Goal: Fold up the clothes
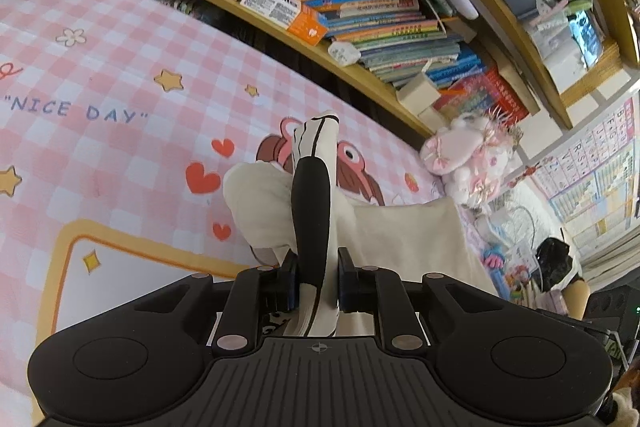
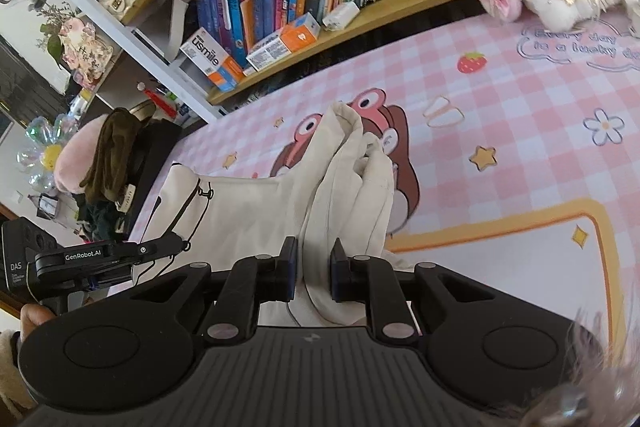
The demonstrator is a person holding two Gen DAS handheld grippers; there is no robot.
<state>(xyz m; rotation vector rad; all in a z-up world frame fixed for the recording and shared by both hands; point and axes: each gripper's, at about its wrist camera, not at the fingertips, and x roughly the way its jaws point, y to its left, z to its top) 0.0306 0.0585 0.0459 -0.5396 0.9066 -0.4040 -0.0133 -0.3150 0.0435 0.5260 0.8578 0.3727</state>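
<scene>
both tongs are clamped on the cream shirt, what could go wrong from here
1. The left tongs pinch only a narrow bunched strip of the cream cotton shirt with black line print; it might slip free.
2. The right tongs hold several gathered layers, so the fold may come out creased.
3. The trailing fabric could drag across the pink checked mat.

Bright, even light; sharp centre, fisheye bending at edges.

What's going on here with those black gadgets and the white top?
A person is folding a cream-white garment on a pink checked mat, using a hand-held gripper in each hand. The left hand-held gripper is shut on a bunched part with black print, and the right hand-held gripper is shut on a gathered fold. The garment is partly lifted and crumpled, not yet neatly folded.
</scene>
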